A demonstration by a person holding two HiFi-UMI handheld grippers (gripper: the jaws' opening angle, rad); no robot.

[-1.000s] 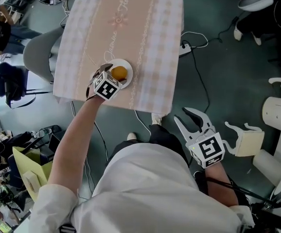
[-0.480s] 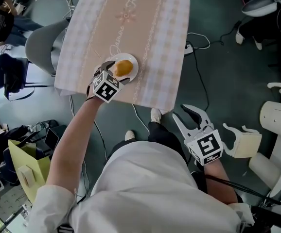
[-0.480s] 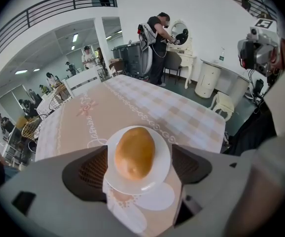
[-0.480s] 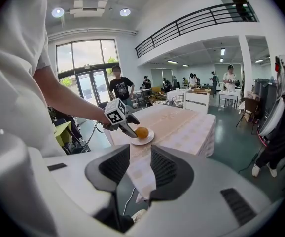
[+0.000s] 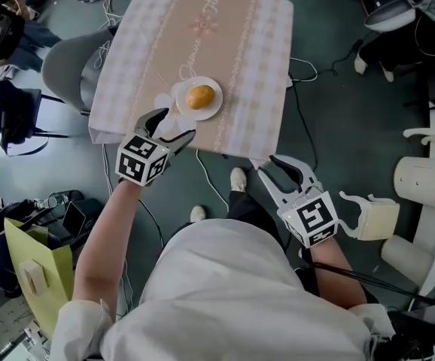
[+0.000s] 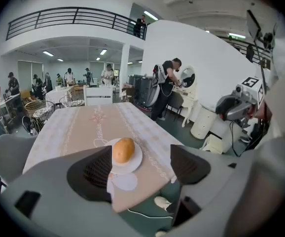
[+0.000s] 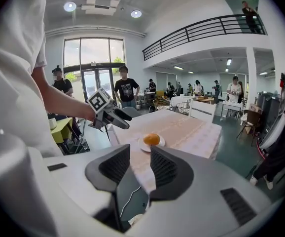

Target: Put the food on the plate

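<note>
Food (image 5: 200,96), an orange-brown oval lump, lies on the white plate (image 5: 214,110) close to the near edge of the bench (image 5: 255,59), with its long axis running left to right. Left tongs (image 5: 174,125) hang just off that edge, near-left of the plate, released and empty, the food dead ahead between their tips. Right tongs (image 5: 281,168), likewise parted and empty, sit well apart at near right. Judged from this, the placing looks done.
</note>
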